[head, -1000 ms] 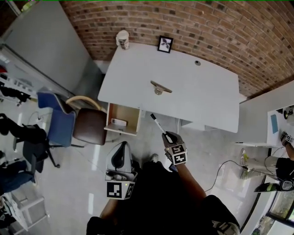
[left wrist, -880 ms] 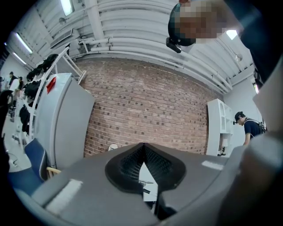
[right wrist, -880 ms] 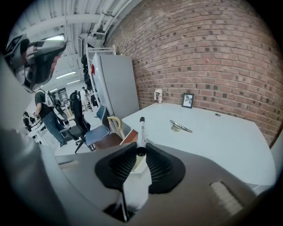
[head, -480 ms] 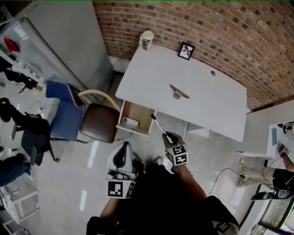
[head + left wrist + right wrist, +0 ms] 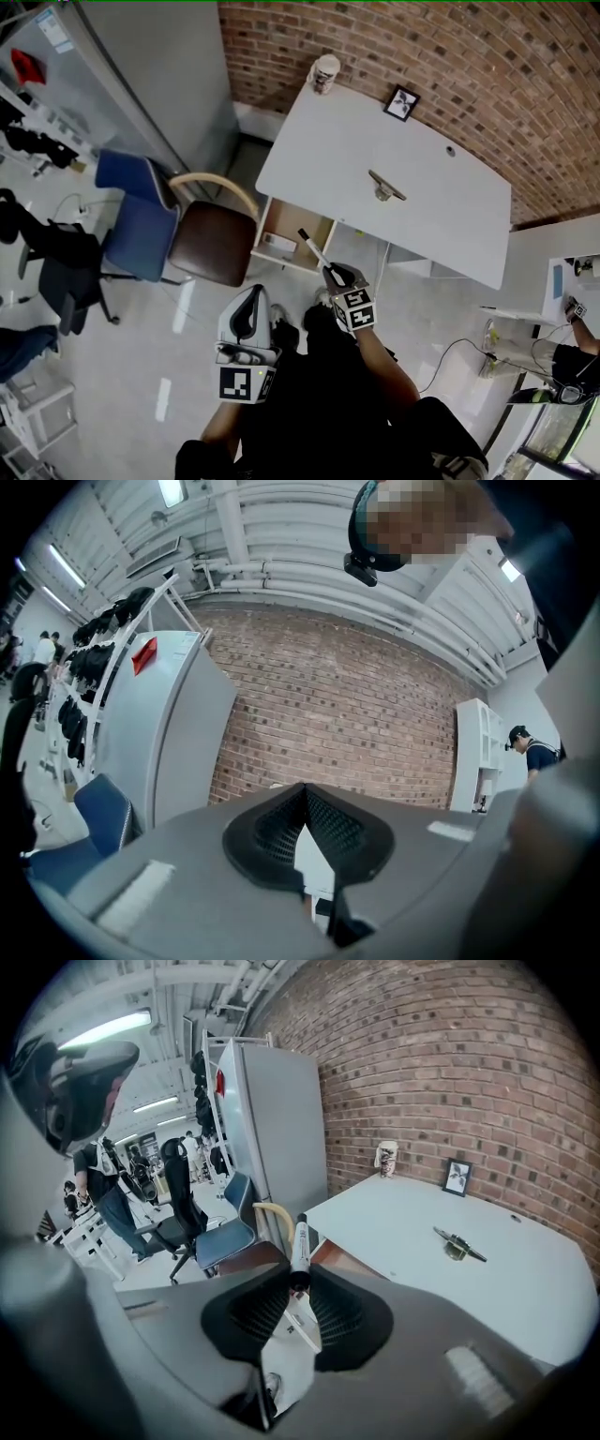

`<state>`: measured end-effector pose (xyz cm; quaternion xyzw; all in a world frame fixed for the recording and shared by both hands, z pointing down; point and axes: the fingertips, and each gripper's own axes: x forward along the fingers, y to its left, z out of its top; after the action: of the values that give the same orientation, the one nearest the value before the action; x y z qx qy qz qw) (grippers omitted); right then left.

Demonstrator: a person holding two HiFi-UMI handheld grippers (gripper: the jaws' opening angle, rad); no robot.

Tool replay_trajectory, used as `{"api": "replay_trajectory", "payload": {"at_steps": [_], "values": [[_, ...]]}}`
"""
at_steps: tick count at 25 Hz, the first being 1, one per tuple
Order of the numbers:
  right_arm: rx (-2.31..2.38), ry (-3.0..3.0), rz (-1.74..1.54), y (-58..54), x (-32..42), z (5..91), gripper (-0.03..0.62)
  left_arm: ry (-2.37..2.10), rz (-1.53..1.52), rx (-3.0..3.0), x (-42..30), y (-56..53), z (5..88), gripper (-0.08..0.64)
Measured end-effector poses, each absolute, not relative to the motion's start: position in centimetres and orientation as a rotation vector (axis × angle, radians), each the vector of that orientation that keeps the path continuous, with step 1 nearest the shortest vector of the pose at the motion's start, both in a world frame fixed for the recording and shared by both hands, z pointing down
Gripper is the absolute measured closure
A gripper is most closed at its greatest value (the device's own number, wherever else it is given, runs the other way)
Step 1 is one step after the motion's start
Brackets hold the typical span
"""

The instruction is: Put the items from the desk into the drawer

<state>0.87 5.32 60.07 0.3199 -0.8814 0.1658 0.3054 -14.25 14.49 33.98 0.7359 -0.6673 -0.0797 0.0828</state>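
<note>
Marker pen, white in the barrel and black at the cap, is clamped by its near end in the right gripper. The jaws are closed only as far as the barrel allows, and the rest of the pen sticks out ahead of the pads. From the head view, this gripper slants down and forward, with the pen's capped tip lying over the open drawer directly ahead of it.

The drawer is pulled out from under the near left corner of the worktop and has a wooden lining. One small white item lies in it near the front, just left of the pen tip; what it is cannot be made out.

The left gripper is held to the left of the right gripper and closer to the person. Its jaws are pressed together at the tips with nothing between them.

Further ahead of the right gripper, a slim dark object lies alone mid-worktop. Beyond it, by the brick wall, a picture frame and a cup stand upright; the cup's contents are not visible. A brown chair stands ahead of the left gripper, just left of the drawer
</note>
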Motion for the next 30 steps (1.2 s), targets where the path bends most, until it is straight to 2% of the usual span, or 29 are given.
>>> {"api": "replay_trajectory", "payload": {"at_steps": [17, 30], "values": [[0.687, -2.168, 0.499, -1.0, -2.7, 71.6, 0.520, -2.029, -0.179, 2.099, -17.6, 6.9, 38.1, 0.540], [0.632, -2.057, 0.594, -3.0, -3.4, 82.4, 0.520, -1.988, -0.116, 2.011, -16.8, 2.5, 44.6, 0.540]]}}
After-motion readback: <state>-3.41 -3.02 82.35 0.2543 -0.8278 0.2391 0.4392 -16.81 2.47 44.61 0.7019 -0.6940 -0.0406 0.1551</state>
